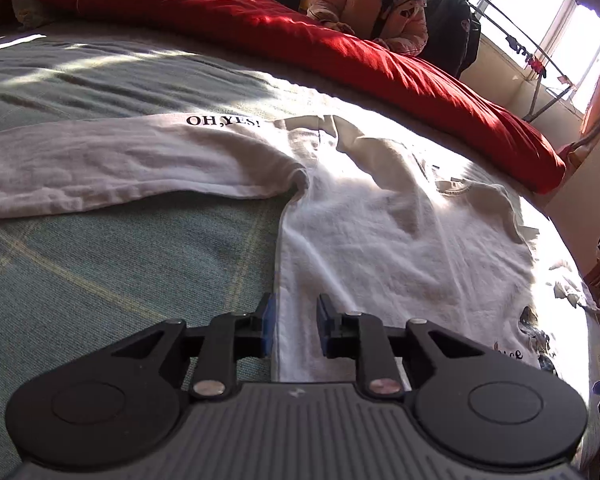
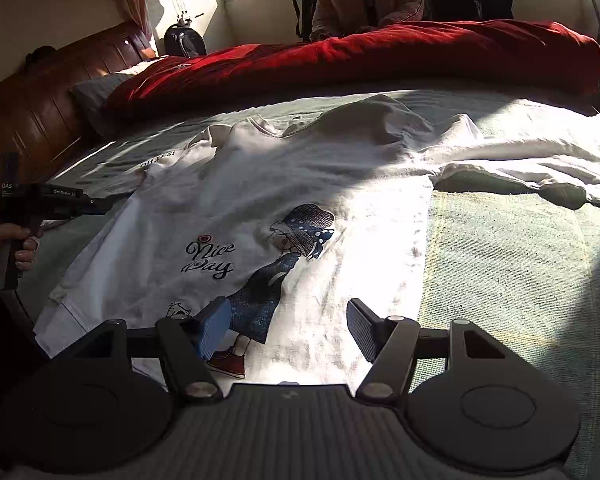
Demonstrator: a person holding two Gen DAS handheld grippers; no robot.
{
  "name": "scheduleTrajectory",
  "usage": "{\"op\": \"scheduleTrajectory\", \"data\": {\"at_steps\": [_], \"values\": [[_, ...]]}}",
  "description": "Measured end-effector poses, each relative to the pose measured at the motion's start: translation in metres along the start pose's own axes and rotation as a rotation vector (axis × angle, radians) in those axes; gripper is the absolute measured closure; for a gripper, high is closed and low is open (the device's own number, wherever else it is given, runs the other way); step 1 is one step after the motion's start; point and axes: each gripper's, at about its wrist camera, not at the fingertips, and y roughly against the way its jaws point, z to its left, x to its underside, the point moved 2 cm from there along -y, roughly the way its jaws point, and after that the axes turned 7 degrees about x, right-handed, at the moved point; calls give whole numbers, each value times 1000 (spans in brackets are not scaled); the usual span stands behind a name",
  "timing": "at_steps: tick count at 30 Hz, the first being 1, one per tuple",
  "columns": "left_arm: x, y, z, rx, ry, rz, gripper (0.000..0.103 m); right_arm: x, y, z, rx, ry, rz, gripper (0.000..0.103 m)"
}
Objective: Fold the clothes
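While spread flat across frame centre on the bed [image 2: 520, 264], white shirt [image 2: 300, 184] runs lengthwise away from both tools. Left gripper [image 1: 296, 322], narrowly parted, straddles its side edge; right gripper [image 2: 288, 328], spread wide, hovers over hem.

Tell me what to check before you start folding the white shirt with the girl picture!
1. White long-sleeved cotton shirt lies spread out, print up: ok.
2. Both sleeves out to the sides: ok.
3. Left gripper over the shirt's side edge, jaws slightly apart, not pinching cloth: ok.
4. Right gripper with jaws wide, nothing held: ok.
5. Red quilt away from the shirt: ok.
6. Shirt fully smooth: not ok, wrinkled near the collar.
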Motion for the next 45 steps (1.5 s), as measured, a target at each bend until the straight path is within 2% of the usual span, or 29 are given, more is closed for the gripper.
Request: {"op": "scheduleTrajectory", "data": {"at_steps": [3,8,15,19,21,23,26,27,30,33,38,40,45], "values": [[34,15,2,-11,30,32,73,5,7,-1,-5,-15,-10,34],[74,36,-3,44,77,12,72,12,19,0,-11,-19,-18,34],[101,52,-16,0,78,-22,73,20,34,1,-19,-27,-36,32],[109,58,-23,-27,40,-30,76,23,35,-3,-21,-44,-33,31],[110,59,-25,-44,33,-35,89,24,34,-4,-20,-55,-31,31],[110,63,-27,-51,30,-48,94,26,33,-5,-22,-65,-27,31],[106,79,-35,-106,-30,-99,95,27,32,-8,-21,-74,-20,31],[104,86,-33,-101,-30,-107,95,28,32,-9,-19,-80,-18,31],[101,98,-26,-75,2,-102,94,30,28,-23,-7,-136,-7,29],[105,92,-23,-101,-4,-67,93,34,20,-41,1,-217,11,28],[109,81,-9,-97,66,-37,92,51,0,-69,-49,-386,63,28],[110,78,-7,-94,69,-29,91,58,-7,-79,-81,-451,81,28],[112,77,-4,-89,72,-30,91,69,-12,-97,-228,-584,89,28]]}}
